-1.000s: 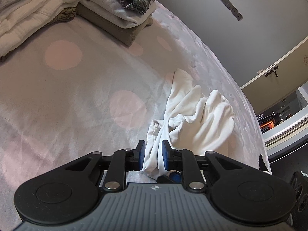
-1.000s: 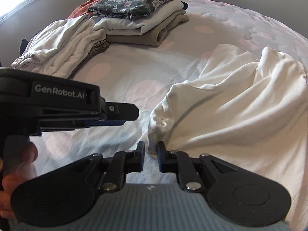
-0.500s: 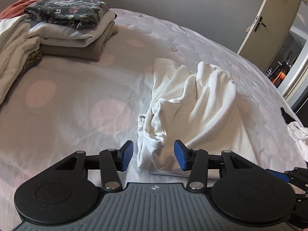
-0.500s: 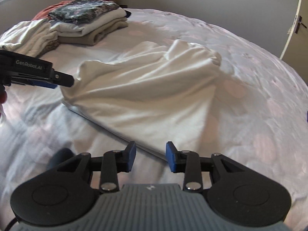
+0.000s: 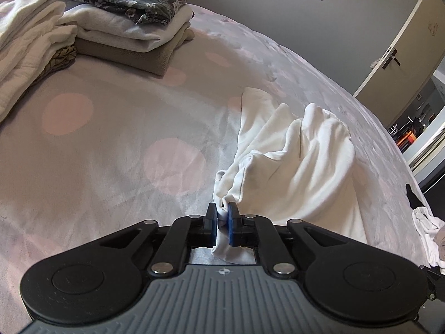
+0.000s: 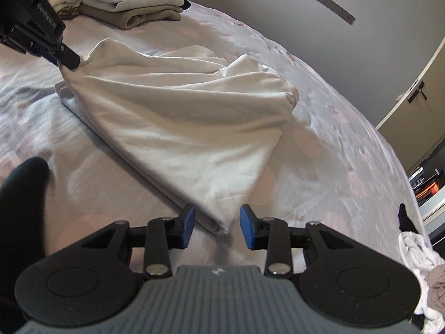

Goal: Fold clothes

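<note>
A rumpled white garment [image 5: 300,161] lies on the grey bedspread with pink dots [image 5: 111,144]. My left gripper [image 5: 222,224] is shut on the garment's near corner, with white cloth pinched between the blue pads. In the right wrist view the same garment [image 6: 189,122] spreads across the bed, and the left gripper [image 6: 68,59] grips its far left corner. My right gripper [image 6: 217,226] is open, its blue pads on either side of the garment's near lower corner [image 6: 219,222], not closed on it.
A stack of folded clothes [image 5: 133,27] with a dark floral piece on top sits at the far left, beside a pile of white cloth [image 5: 25,47]. More loose clothes [image 6: 420,264] lie at the bed's right edge. A door [image 5: 400,55] stands to the right.
My left gripper was open half a second ago and has closed on the garment's corner. My right gripper has opened wider and moved to the garment's lower corner.
</note>
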